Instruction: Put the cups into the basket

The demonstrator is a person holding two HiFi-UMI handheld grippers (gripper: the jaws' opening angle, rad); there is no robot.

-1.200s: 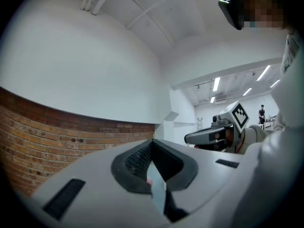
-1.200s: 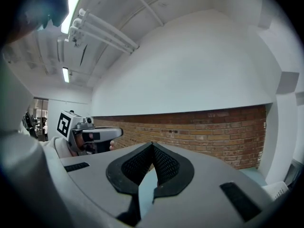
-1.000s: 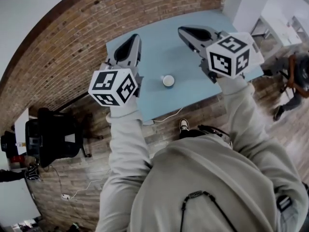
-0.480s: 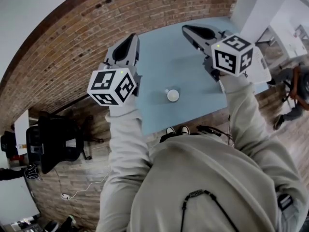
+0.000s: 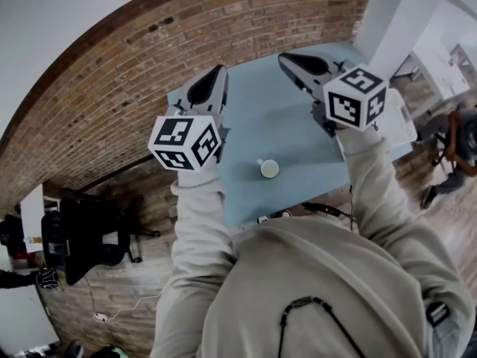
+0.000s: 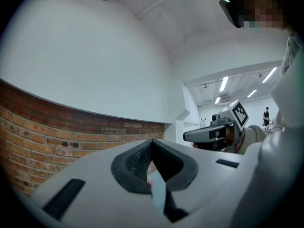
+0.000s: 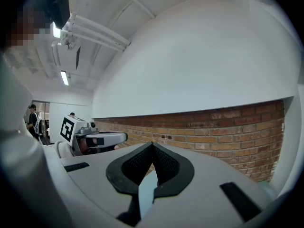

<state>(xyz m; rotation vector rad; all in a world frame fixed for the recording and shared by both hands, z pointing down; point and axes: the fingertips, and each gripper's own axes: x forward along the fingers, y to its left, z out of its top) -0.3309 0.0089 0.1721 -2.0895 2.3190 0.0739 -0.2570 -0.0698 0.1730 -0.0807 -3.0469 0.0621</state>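
Note:
A single white cup (image 5: 269, 168) stands upright on the light blue table (image 5: 261, 103), near its front edge. Both grippers are held out level, well above the tabletop, with the cup below and between them. My left gripper (image 5: 218, 73) is shut and holds nothing; in the left gripper view its jaws (image 6: 152, 141) meet at the tip. My right gripper (image 5: 285, 57) is shut and empty too, its tips (image 7: 152, 145) closed together. Each gripper view shows the other gripper to the side, against a brick wall. No basket is in view.
A brick wall runs behind the table. A black office chair (image 5: 82, 226) stands on the floor at the left. A white pillar (image 5: 387, 13) rises at the table's far right corner. A white object (image 5: 406, 121) lies at the table's right end, partly hidden. A person (image 5: 462, 136) stands far right.
The table and cup have slid lower and nearer in the head view as I moved toward them. Both grippers travelled along together and stayed shut.

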